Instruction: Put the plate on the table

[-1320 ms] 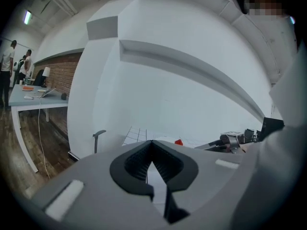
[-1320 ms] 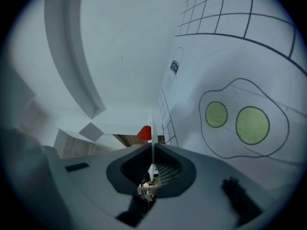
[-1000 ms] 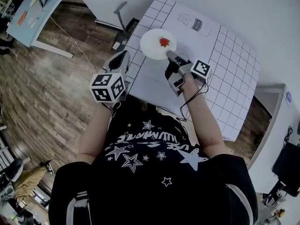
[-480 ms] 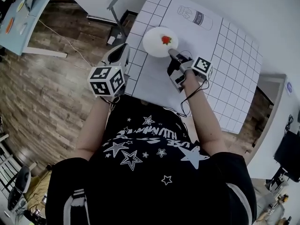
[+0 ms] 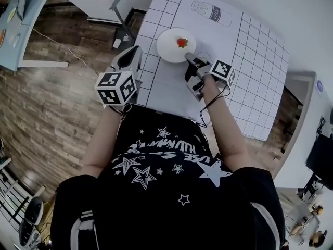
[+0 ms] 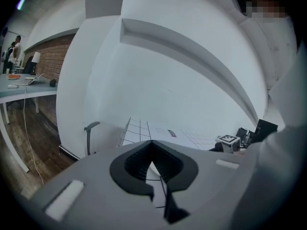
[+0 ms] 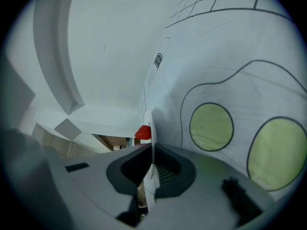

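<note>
A white plate (image 5: 170,47) with a red strawberry (image 5: 181,42) on it lies over the far left part of the white gridded table (image 5: 250,72). My right gripper (image 5: 188,57) is shut on the plate's near rim. In the right gripper view the plate (image 7: 147,121) shows edge-on between the closed jaws of the right gripper (image 7: 152,150), with the strawberry (image 7: 143,132) just beyond. I cannot tell whether the plate rests on the table. My left gripper (image 5: 134,53) hangs at the table's left edge, shut and holding nothing, as the left gripper (image 6: 152,145) view also shows.
The table mat carries a printed milk bottle (image 5: 210,12) at the far side and green circles (image 7: 211,127) near the plate. A chair (image 5: 118,7) stands on the wooden floor (image 5: 47,103) left of the table. A blue desk (image 5: 15,25) is at far left.
The head camera has shifted a little. The right gripper stays shut on the plate's rim, drawn slightly nearer to me. The left gripper stays by the table's left edge.
</note>
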